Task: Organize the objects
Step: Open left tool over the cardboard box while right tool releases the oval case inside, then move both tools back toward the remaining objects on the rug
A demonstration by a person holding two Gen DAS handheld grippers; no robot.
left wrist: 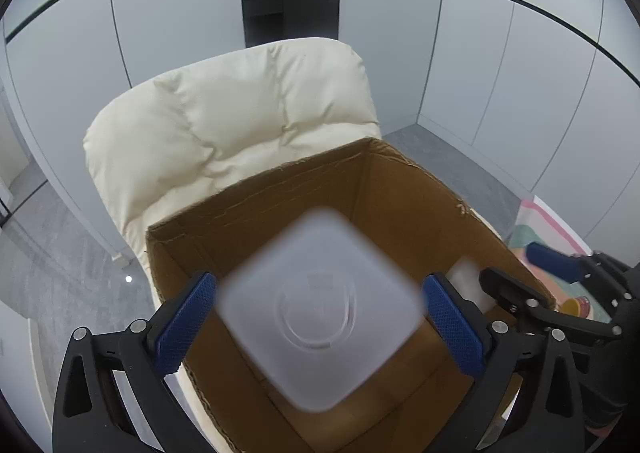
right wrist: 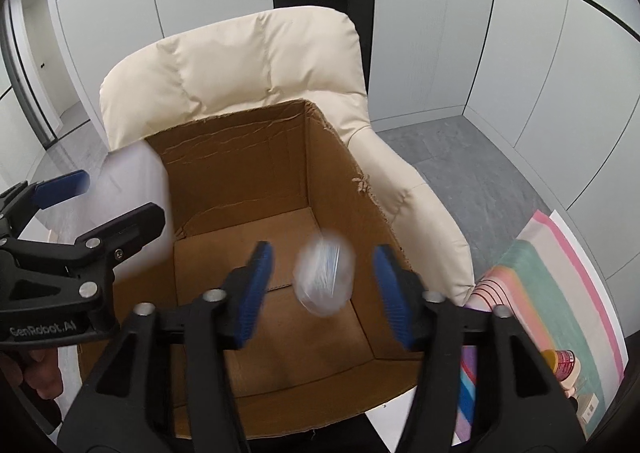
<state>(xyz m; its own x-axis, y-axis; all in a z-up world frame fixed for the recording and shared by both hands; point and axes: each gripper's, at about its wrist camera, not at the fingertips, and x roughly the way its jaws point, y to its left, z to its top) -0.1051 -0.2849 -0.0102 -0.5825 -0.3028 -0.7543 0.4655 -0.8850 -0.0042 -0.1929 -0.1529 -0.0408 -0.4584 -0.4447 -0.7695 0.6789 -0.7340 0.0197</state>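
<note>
Over the box (right wrist: pixel 276 189) on the cream chair (right wrist: pixel 240 65), both grippers hang side by side, looking down into it.

Between the spread fingers of the left gripper (left wrist: pixel 318 309) sits a blurred, frosted square tub (left wrist: pixel 320 309), bottom toward the camera with a round ring moulded in it. Its corners point at 12, 3, 6 and 9 o'clock, and the blue pads (left wrist: pixel 186 323) stand just off the 9 and 3 o'clock corners; a sliver of gap shows at each side, so I judge the tub is loose, probably dropping, though the blur keeps me from being sure. From the right wrist view it is a pale smear at 9 o'clock by the box's left wall.

The right gripper (right wrist: pixel 322 293) has its fingers wide apart too. A small clear packet (right wrist: pixel 324 279) with fine blue lines floats between them, nearer the 3 o'clock pad, touching neither, smeared as if falling. Its long axis runs roughly 12 to 6.

Inside, the box shows bare cardboard floor beneath the packet; in the left view something white lies low against the right wall at 3 o'clock, too hidden to name. Outside, at 4 o'clock, a striped mat (right wrist: pixel 560 293) carries a red-and-yellow bottle (right wrist: pixel 562 363).

Both things sit over the opening, so the drop looks well placed.
</note>
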